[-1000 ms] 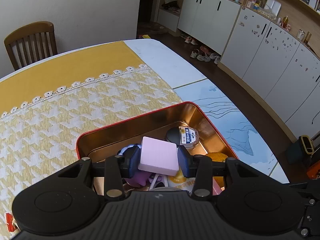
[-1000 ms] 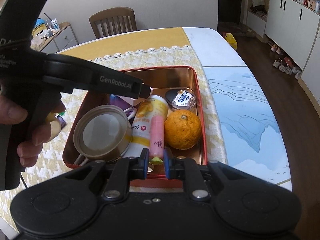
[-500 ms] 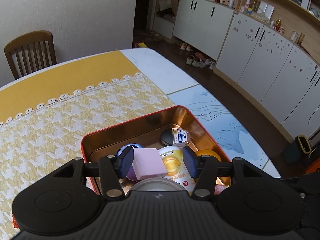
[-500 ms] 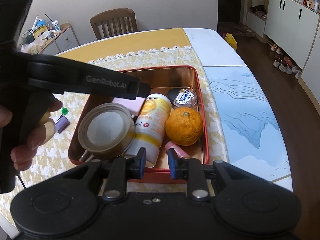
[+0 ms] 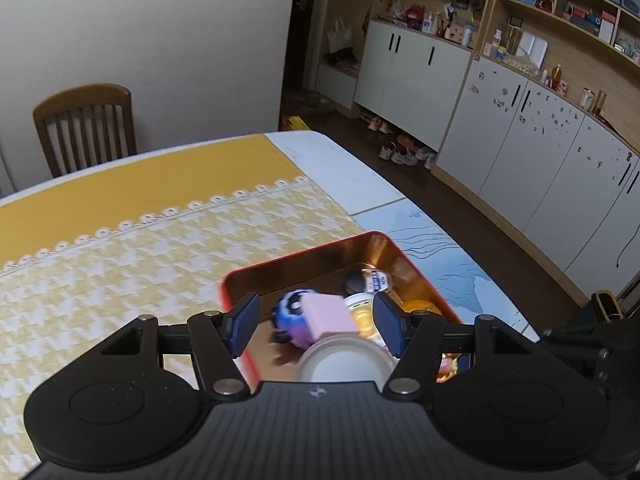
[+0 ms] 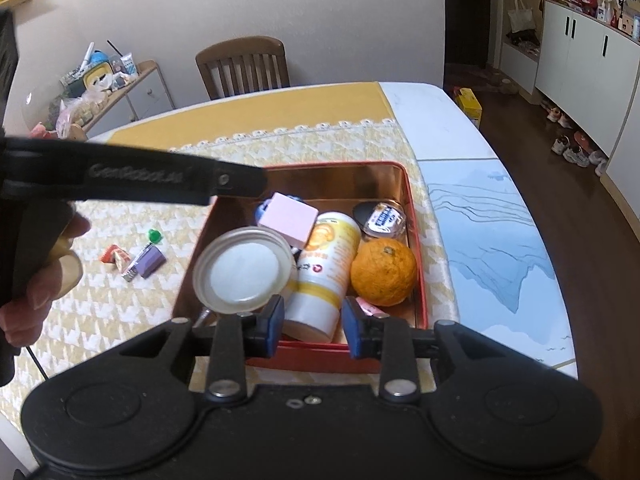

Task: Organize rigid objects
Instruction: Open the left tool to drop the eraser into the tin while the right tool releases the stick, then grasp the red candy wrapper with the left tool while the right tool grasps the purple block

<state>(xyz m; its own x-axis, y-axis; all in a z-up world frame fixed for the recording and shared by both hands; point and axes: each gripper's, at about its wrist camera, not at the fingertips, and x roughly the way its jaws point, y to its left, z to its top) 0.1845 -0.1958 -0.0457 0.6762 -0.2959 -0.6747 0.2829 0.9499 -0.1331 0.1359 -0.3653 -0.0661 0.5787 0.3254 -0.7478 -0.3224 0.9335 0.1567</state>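
Note:
A red tin tray (image 6: 404, 184) with a gold inside sits on the houndstooth cloth; it also shows in the left wrist view (image 5: 320, 248). In it lie a pink block (image 6: 288, 222) (image 5: 328, 316), a round jar lid (image 6: 244, 268), a yellow-and-white bottle (image 6: 324, 272), an orange (image 6: 383, 271), a small dark jar (image 6: 380, 218) and a pink tube (image 6: 368, 306). My left gripper (image 5: 316, 326) is open and empty above the tray. My right gripper (image 6: 313, 326) is open and empty above the tray's near edge.
Small loose items lie on the cloth left of the tray: a purple block (image 6: 150, 262), a red-and-white piece (image 6: 115, 257) and a green cap (image 6: 154, 235). A wooden chair (image 6: 244, 66) stands at the table's far side. White cabinets (image 5: 532, 152) line the right wall.
My left gripper opened, let the pink block drop into the tray, and lifted up and back. My right gripper let go of the pink tube, opened wider and pulled back.

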